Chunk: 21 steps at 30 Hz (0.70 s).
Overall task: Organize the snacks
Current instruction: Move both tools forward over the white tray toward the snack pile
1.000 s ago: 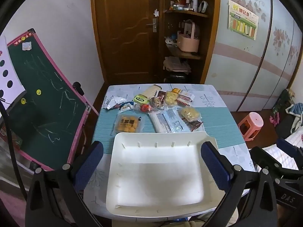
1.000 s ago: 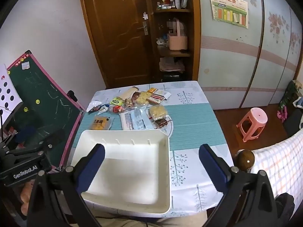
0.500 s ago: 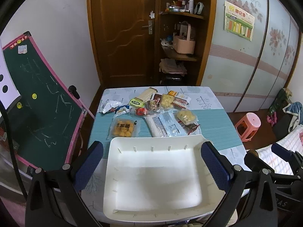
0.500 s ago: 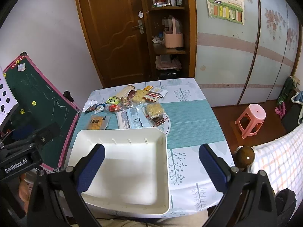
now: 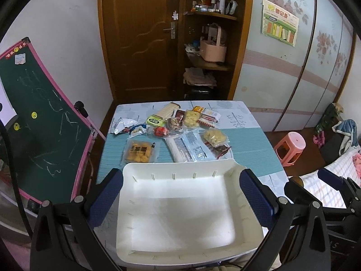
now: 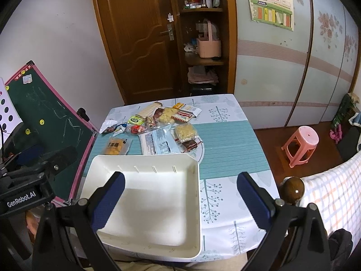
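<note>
Your left gripper [image 5: 180, 194] hung with its blue-padded fingers [image 5: 105, 195] spread wide and nothing between them, framing the bottom of the left wrist view. Your right gripper [image 6: 179, 199] was likewise wide open and empty, low in the right wrist view.

The large white rectangular plastic tray [image 5: 178, 212] lay in the lower centre of the left wrist view, on the near part of the table [image 5: 248, 149] with the teal striped and tree-printed cloth. In the right wrist view the same tray [image 6: 146, 203] sat lower left of centre, and your left finger overlapped it in the picture; whether it touched, I cannot tell. The tray was empty.

The snacks lay in a loose cluster in the middle of each frame, beyond the tray's far rim. Nearest the rim on the left was the clear packet of orange-yellow puffs [image 5: 140, 152], and beside it, toward the centre, the long pale-blue and white flat packet [image 5: 189, 146]. Right of that lay the clear bag of pale yellow crisps [image 5: 214, 136], with a dark red wrapper [image 5: 221, 151] just below it. Further up the frame were the small red round snack [image 5: 159, 131], the green and yellow packet [image 5: 153, 120], the crumpled silver wrapper [image 5: 123, 124], a long beige wafer pack [image 5: 167, 110] and a red and white bar wrapper [image 6: 183, 115].

A green chalkboard with a pink frame [image 5: 33, 117] leaned at the left edge, and a pink plastic stool [image 6: 301, 143] stood on the floor at the right.
</note>
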Motion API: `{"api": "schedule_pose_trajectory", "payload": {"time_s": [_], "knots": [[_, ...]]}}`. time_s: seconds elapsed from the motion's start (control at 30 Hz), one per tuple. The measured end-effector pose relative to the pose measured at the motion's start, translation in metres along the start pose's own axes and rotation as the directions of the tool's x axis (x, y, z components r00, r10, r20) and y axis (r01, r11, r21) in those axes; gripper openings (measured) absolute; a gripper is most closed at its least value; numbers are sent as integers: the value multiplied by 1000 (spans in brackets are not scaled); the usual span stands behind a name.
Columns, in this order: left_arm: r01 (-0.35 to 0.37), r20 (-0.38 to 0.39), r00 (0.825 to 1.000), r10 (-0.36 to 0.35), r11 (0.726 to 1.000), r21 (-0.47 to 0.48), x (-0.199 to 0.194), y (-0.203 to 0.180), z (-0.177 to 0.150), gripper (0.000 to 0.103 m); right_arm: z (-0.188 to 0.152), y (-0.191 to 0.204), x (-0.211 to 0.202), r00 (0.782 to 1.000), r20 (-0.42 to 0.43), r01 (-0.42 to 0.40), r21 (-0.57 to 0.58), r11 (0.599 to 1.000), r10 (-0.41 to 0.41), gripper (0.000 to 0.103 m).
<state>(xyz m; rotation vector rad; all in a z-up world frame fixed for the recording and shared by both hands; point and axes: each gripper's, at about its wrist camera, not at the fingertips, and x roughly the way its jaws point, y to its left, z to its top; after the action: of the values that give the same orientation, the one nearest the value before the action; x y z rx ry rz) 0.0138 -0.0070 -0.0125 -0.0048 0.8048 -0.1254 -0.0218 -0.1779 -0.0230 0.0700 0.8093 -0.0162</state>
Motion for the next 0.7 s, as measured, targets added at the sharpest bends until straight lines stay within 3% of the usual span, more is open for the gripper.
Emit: {"api": "schedule_pose_trajectory", "payload": {"time_s": [0.7], "knots": [[-5,-46,999,3,999,-41,4,10,-5,103,3,13,8,1000,-16,-11,-28,1000,11,100]]}}
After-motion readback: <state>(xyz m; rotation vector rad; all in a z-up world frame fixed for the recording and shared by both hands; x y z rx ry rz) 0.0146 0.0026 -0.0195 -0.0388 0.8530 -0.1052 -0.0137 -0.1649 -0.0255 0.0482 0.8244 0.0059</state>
